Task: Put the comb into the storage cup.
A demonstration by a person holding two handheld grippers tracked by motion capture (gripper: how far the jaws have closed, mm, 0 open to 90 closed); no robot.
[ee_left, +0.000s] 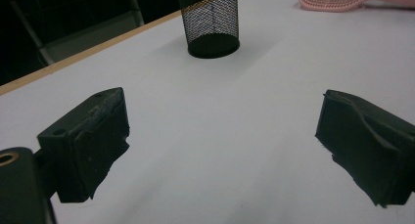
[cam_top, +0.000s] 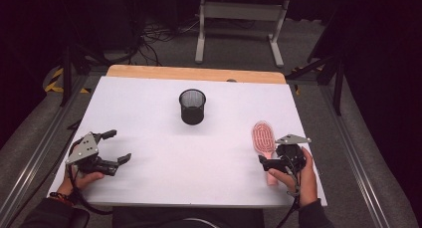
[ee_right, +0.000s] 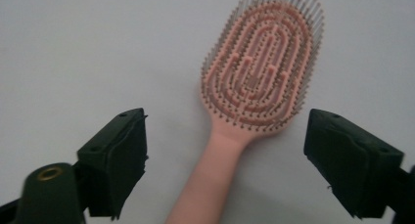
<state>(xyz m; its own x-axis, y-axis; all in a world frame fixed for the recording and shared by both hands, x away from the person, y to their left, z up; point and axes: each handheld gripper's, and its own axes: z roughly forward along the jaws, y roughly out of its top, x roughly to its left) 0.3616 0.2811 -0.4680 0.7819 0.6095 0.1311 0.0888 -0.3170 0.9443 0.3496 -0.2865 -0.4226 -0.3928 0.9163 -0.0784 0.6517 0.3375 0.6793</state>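
Right gripper (ee_right: pixel 225 160) hovering wide open astride the pink hairbrush (ee_right: pixel 259 77) lying bristles-up on the desk (cam_top: pixel 149 163), handle between the jaws yet seemingly ungrasped, left gripper (ee_left: pixel 220 150) idling open, lifting toward the mesh cup (cam_top: pixel 192 106) presumably remaining.

I can read no lettering, label, brand or number on anything in front of me, near or far.

Mesh cup (cam_top: pixel 192 106) at the table's (cam_top: pixel 149 183) middle rear, hairbrush (cam_top: pixel 263 138) right of it, nearer the person.
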